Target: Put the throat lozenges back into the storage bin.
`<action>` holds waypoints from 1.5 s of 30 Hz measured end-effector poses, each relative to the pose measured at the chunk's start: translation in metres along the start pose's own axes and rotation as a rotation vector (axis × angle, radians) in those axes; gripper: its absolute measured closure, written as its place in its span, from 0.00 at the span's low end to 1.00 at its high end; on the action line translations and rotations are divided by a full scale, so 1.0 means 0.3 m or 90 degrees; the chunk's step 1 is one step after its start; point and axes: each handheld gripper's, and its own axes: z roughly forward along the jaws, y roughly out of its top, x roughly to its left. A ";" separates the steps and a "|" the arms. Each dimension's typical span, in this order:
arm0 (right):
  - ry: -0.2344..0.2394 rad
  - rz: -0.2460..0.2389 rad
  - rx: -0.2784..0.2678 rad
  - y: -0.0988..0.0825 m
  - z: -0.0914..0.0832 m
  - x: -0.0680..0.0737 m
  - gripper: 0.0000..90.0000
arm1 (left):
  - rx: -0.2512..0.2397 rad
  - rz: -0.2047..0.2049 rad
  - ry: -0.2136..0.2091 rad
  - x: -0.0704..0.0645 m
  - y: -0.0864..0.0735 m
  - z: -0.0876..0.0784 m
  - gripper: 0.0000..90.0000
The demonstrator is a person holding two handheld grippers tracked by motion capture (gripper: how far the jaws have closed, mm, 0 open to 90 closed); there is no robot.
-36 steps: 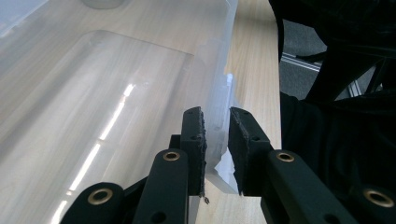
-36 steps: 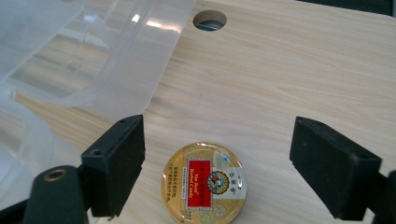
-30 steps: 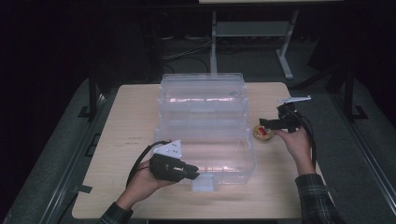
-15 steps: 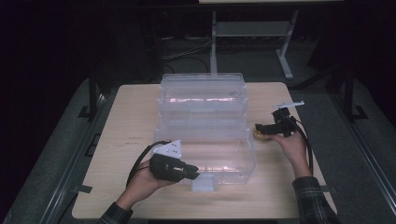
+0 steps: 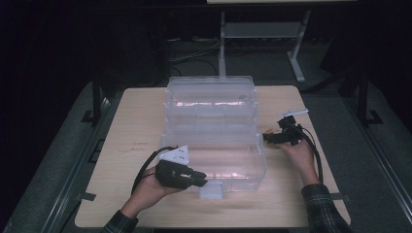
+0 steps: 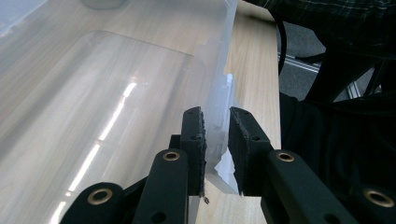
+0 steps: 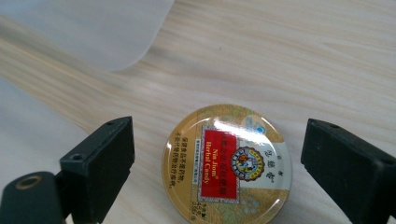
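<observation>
On the surface [image 5: 145, 141] right of the box [image 5: 214, 126], the tin [image 7: 227, 164] lies between the right gripper's [image 7: 219, 172] open jaws; next comes closing on it; left gripper [image 6: 215, 140] clamps the box wall

The candy tin [image 7: 227, 164] runs off the right gripper view's bottom edge; from above, the right gripper [image 5: 277, 138] hides most of it.
</observation>
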 end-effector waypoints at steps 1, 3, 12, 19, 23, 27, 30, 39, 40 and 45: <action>-0.002 -0.003 0.002 -0.002 0.005 -0.001 0.11 | 0.000 0.000 0.000 0.000 0.000 0.000 0.84; -0.002 -0.002 0.006 -0.006 0.015 -0.003 0.11 | 0.001 0.000 -0.001 0.000 0.000 0.000 0.84; -0.001 0.000 0.020 -0.027 0.046 -0.013 0.14 | -0.001 0.001 -0.001 0.001 -0.001 0.000 0.84; -0.006 -0.007 0.028 -0.033 0.057 -0.011 0.17 | -0.001 0.001 -0.001 0.001 -0.001 0.000 0.84; -0.009 -0.014 0.033 -0.036 0.056 -0.010 0.22 | -0.001 0.000 -0.001 0.001 -0.001 0.000 0.84; -0.012 -0.017 0.035 -0.036 0.054 -0.007 0.22 | -0.003 -0.001 -0.001 0.000 -0.001 0.001 0.84; -0.012 -0.015 0.035 -0.036 0.055 -0.007 0.22 | -0.003 -0.001 -0.001 -0.001 -0.001 0.001 0.84; -0.013 -0.017 0.035 -0.035 0.051 -0.006 0.22 | -0.003 -0.001 0.000 -0.001 -0.001 0.001 0.84; -0.012 -0.012 0.031 -0.034 0.047 -0.005 0.22 | 0.000 0.001 -0.001 0.000 0.000 0.000 0.84; -0.008 -0.005 0.021 -0.024 0.024 -0.012 0.22 | -0.002 0.000 0.000 0.000 -0.001 0.000 0.84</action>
